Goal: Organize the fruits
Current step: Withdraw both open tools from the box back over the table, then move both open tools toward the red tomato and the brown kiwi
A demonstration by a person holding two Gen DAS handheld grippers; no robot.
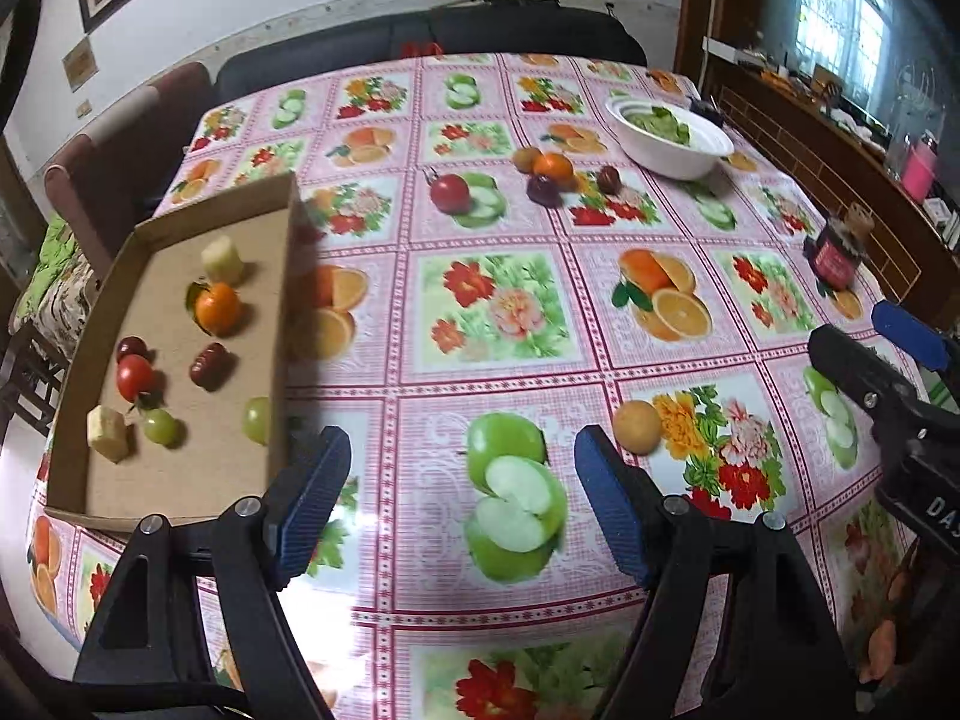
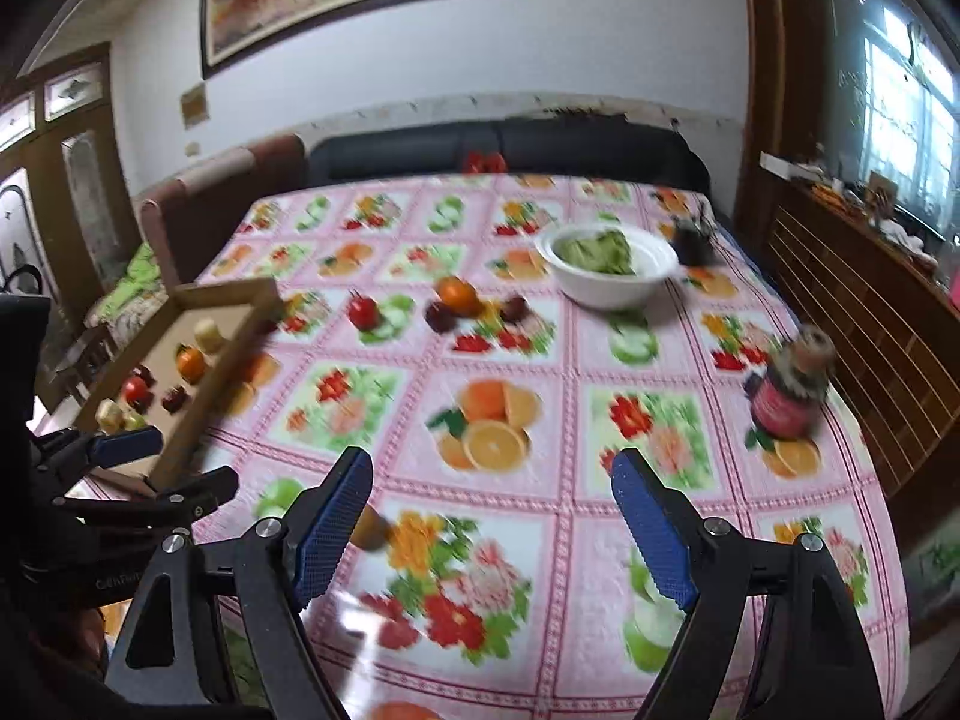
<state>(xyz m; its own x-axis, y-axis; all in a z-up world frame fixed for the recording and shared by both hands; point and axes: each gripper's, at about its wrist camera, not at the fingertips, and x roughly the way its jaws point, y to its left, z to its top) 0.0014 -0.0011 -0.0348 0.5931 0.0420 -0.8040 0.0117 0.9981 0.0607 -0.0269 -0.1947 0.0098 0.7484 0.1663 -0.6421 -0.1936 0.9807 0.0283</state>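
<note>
Left wrist view shows a small round tan-yellow fruit (image 1: 637, 426) lying on the fruit-print tablecloth (image 1: 480, 228), just right of the left gripper (image 1: 462, 492). Both that and the right gripper (image 2: 492, 516) gape wide, holding nothing.

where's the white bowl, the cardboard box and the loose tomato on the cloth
white bowl (image 1: 675, 165): left wrist view, front outer wall.
cardboard box (image 1: 282, 300): left wrist view, right side wall.
loose tomato (image 1: 450, 192): left wrist view, middle of its red skin.

Fruits (image 1: 219, 307) in cardboard tray (image 1: 282, 276)
</note>
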